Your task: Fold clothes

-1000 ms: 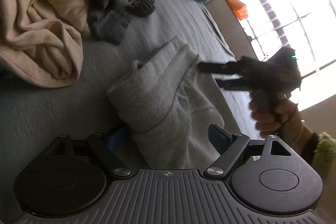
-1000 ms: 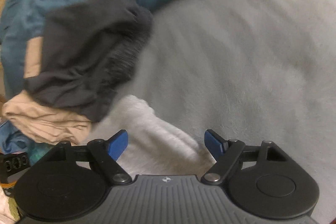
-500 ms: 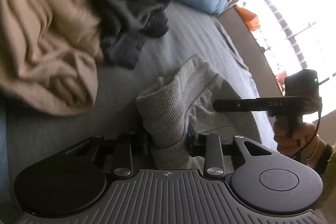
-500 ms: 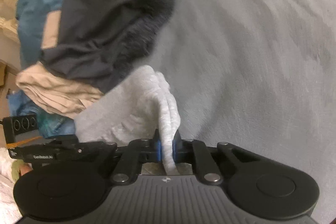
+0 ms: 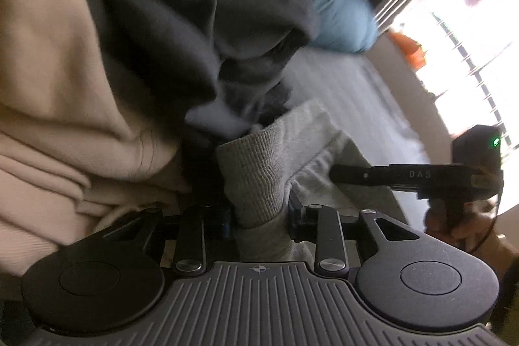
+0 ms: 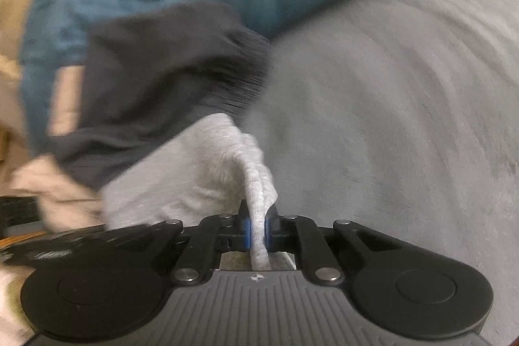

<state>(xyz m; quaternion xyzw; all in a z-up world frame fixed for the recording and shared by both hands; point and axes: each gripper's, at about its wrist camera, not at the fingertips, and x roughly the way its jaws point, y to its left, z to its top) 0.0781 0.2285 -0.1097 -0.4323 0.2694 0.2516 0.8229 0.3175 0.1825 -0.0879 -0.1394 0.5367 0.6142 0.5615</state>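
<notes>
A light grey knit garment [image 5: 256, 177] lies on the grey bed cover [image 6: 389, 119]. My left gripper [image 5: 259, 213] pinches its ribbed edge between both pads, and its jaws are opening slightly with the cloth still between them. My right gripper [image 6: 258, 226] clamps a thin fold of the same grey garment [image 6: 181, 177]; its jaws are also easing open a little, with the fabric still pressed between the blue pads. In the left wrist view the right gripper [image 5: 334, 176] shows from the side, held by a hand [image 5: 454, 222] over the garment's far part.
A dark grey garment [image 5: 162, 21] and a beige one [image 5: 65, 86] are heaped right behind the grey garment, almost touching it. A blue pillow [image 5: 331, 5] lies beyond them. A bright window [image 5: 470, 54] is at the right.
Both grippers went from wide open to closed on the grey garment. They then carried its edge towards the heap of dark and beige clothes, which now fills more of both views.
</notes>
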